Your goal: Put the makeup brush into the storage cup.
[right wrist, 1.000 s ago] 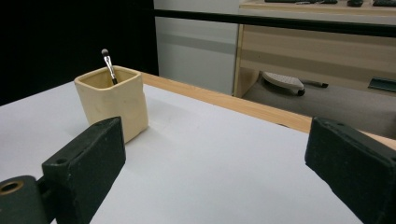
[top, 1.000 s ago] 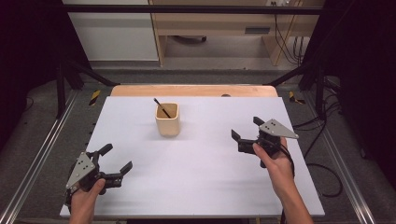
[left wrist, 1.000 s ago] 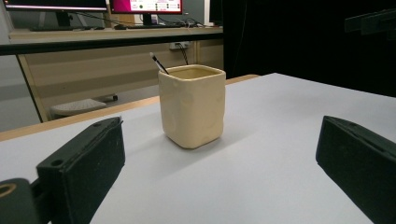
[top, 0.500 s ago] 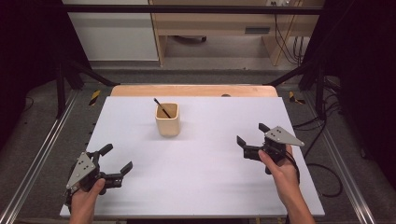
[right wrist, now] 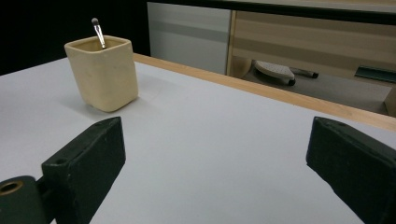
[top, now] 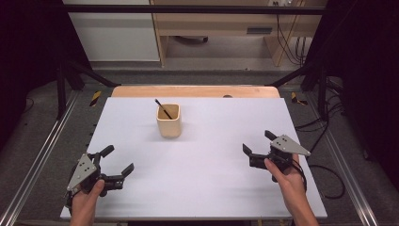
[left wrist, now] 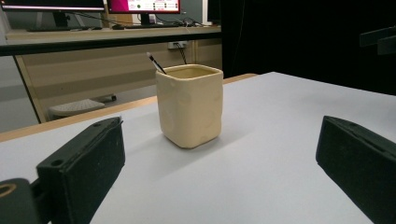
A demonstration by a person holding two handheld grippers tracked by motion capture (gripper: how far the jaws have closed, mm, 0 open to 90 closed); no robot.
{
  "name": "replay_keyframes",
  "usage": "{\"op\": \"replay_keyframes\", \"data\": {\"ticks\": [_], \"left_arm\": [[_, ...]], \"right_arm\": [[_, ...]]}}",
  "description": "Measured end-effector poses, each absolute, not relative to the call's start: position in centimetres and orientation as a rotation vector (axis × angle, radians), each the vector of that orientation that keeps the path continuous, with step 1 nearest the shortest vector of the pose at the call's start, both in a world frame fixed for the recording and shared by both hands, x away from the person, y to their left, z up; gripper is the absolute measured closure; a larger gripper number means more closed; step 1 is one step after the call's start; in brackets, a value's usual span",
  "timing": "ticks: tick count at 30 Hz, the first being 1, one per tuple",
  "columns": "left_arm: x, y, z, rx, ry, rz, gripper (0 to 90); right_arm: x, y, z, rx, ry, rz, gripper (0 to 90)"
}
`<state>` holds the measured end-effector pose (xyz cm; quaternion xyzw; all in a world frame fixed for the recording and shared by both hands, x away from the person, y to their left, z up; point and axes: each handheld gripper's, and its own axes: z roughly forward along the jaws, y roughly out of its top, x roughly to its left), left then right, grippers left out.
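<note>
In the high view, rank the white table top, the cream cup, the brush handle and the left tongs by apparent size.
1. White table top, by far.
2. Left tongs and cream cup: look alike, and the tongs sit nearer the camera, so unranked.
3. Brush handle, smallest.

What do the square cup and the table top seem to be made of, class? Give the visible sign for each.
Cup: probably glazed ceramic, cream, with slightly uneven walls and a soft sheen. Table top: a smooth matt white sheet, perhaps laminate, with a pale wood edge at the far side.

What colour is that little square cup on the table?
The cup is pale cream-yellow, seen best in the left gripper view.
</note>
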<state>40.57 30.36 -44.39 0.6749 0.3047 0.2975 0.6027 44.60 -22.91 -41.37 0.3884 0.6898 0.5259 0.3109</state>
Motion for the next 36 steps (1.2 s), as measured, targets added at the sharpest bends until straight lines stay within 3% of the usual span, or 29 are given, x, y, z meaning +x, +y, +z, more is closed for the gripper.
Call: {"op": "replay_keyframes", "data": {"ticks": [36], "left_arm": [[40.5,30.6,-44.3,1.562,0.698,0.691,0.9]], "right_arm": [[41.5,-25.3,-43.6,0.961,1.761,1.412,3.6]]}}
